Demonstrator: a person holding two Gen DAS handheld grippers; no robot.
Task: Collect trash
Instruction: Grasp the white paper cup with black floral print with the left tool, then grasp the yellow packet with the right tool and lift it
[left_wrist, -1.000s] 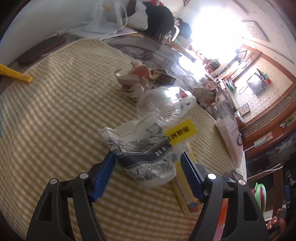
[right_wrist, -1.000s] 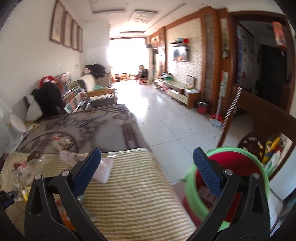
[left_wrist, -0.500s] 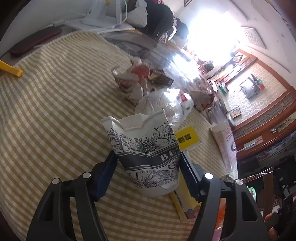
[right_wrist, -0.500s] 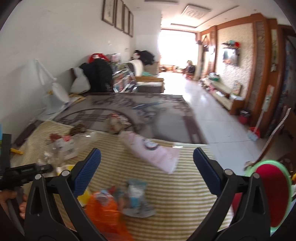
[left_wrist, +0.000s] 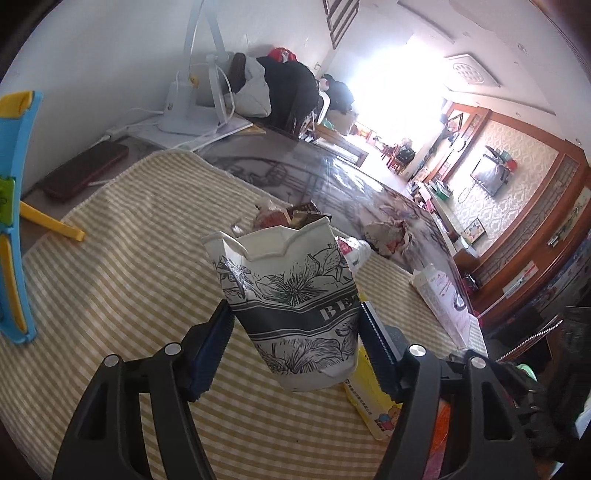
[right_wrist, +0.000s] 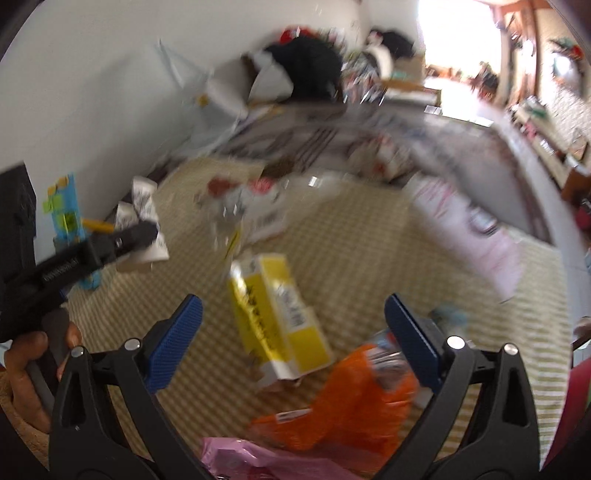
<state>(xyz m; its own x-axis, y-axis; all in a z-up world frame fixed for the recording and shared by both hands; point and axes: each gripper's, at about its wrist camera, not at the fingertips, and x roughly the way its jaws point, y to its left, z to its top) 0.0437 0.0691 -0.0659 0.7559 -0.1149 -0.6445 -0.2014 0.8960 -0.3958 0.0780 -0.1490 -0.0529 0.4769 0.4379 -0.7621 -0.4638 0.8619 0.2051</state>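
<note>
A white paper cup with black flower print (left_wrist: 291, 306) hangs upright just above the checked tablecloth (left_wrist: 129, 258), and my left gripper (left_wrist: 295, 317) is shut on its sides. In the blurred right wrist view the same cup (right_wrist: 146, 218) shows at the left in that gripper, with a hand (right_wrist: 26, 354) below it. My right gripper (right_wrist: 293, 306) hovers over a yellow box (right_wrist: 280, 317) lying flat on the cloth. Its jaws are closing but stand wide of the box, and the pads touch nothing. An orange wrapper (right_wrist: 354, 398) lies close to the right finger.
A pink bag (right_wrist: 258, 458) lies at the near edge. A pink-white carton (left_wrist: 439, 299), crumpled wrappers (left_wrist: 388, 232) and clear plastic sit farther back. At the wall side stand a blue-yellow toy (left_wrist: 11, 221), a dark phone (left_wrist: 85, 170) and a white fan base (left_wrist: 184, 110).
The left gripper closed on the tipped cup, stood it upright and lifted it. The right gripper swung from the green bin to over the table and dipped toward the yellow box, jaws narrowing.
</note>
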